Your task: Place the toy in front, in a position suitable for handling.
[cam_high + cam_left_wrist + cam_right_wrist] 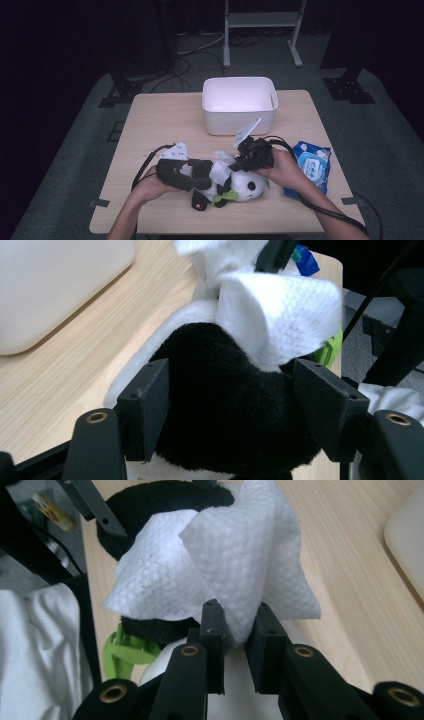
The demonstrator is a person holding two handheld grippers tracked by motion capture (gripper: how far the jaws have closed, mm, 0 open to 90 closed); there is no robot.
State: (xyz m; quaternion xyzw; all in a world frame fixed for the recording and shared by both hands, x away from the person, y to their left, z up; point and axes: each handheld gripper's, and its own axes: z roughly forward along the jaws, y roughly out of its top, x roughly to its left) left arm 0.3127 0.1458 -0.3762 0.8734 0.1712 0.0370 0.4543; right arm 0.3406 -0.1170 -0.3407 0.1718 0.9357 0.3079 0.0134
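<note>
High view: panda toy lies at the table's near edge, between both grippers, steadied for wiping.
Left gripper view: left gripper clamps the panda's black body (an anchor).
Right gripper view: right gripper pinches a white wipe against the toy.

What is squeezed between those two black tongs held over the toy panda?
A white wipe: the right tongs pinch its fold, above the panda. The right gripper view shows it.
</note>
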